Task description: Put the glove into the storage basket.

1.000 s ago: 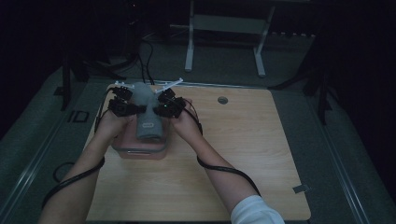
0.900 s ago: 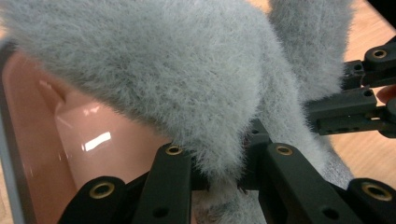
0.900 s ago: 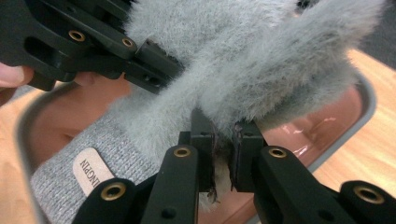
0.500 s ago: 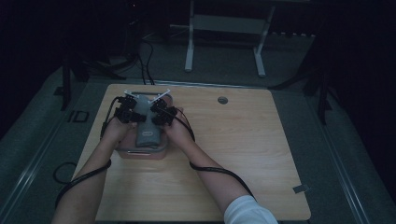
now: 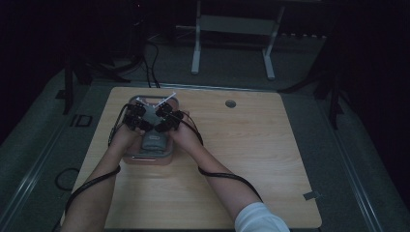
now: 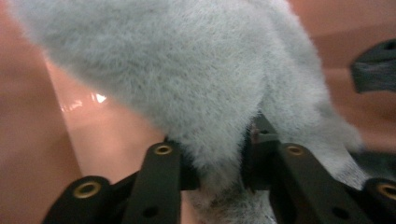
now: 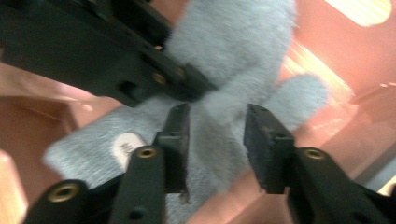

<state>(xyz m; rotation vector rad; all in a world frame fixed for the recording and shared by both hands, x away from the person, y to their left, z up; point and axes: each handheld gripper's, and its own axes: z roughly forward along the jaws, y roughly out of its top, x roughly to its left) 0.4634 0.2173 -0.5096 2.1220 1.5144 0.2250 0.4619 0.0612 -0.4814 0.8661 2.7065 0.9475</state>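
resting in a pinkish translucent bin (image 5: 145, 159) at the wooden table's (image 5: 251, 159) left side: one grey fuzzy cloth item (image 6: 187, 74), soft-piled, rounded lobes. left gripper (image 6: 219, 158) pinches a fold of the fleece between black jaws. right gripper (image 7: 217, 140) has jaws part spread around another fold, contact unclear. both hands sit close together over the bin; table's right side is bare wood. bin's long axis runs away from the person.
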